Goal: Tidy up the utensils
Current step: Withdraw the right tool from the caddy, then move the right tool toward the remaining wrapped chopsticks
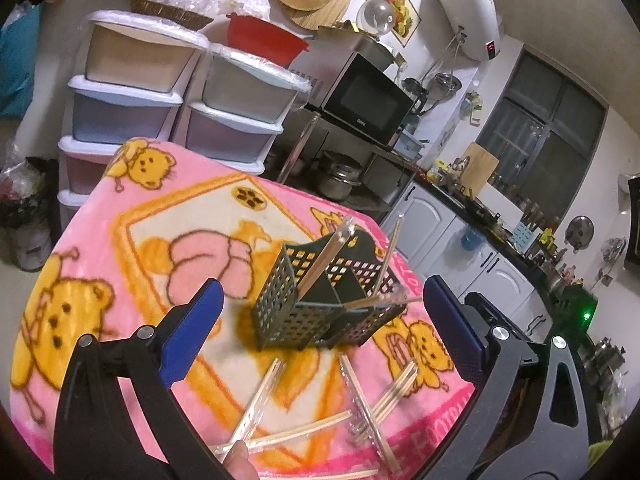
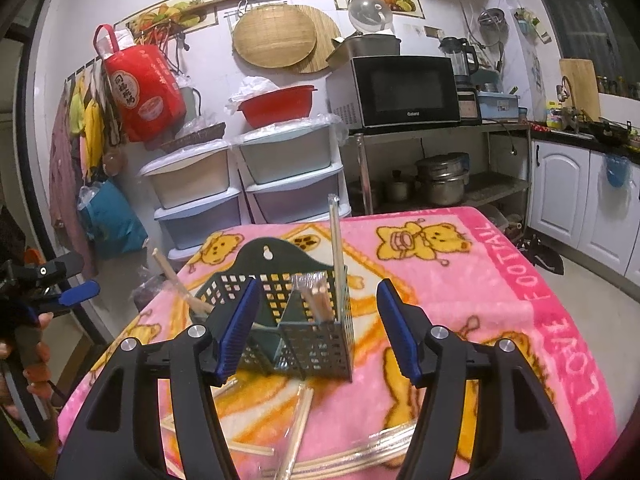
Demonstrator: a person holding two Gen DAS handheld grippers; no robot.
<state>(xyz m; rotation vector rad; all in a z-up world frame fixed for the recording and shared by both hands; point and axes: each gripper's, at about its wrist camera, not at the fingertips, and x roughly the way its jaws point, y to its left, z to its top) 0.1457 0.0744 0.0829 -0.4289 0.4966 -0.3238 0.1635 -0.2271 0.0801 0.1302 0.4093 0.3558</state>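
Blue-padded and spread wide, the left gripper (image 1: 316,328) holds nothing and hangs above the near half of the pink bear blanket (image 1: 100,248) that covers the table. The right gripper (image 2: 316,328) is likewise splayed and empty, its pads framing the dark green perforated utensil caddy (image 2: 296,320) that stands upright in the middle of the blanket.

Several wrapped chopstick pairs already stand in the caddy's compartments: one upright pair (image 2: 336,240) in the right-hand compartment as the right wrist view shows it, a bundle (image 2: 316,296) beside it, and another pair leaning out to the left (image 2: 176,280).

What the next move turns on is the loose chopsticks (image 1: 260,404) scattered on the blanket just on the near side of the caddy, below and between both sets of pads. They lie flat and crossed over one another. In the left view, one wrapped pair runs from near-left toward far-right, ending close to the caddy's base; a second cluster (image 1: 384,400) lies to its right, crossing at a steeper angle. In the right view, a pair (image 2: 298,428) lies almost straight along the near-far line, directly beneath that gripper.

Either gripper looks close enough. I judge the right one better placed, since its pads already sit across that pair's long axis and would only need to descend.
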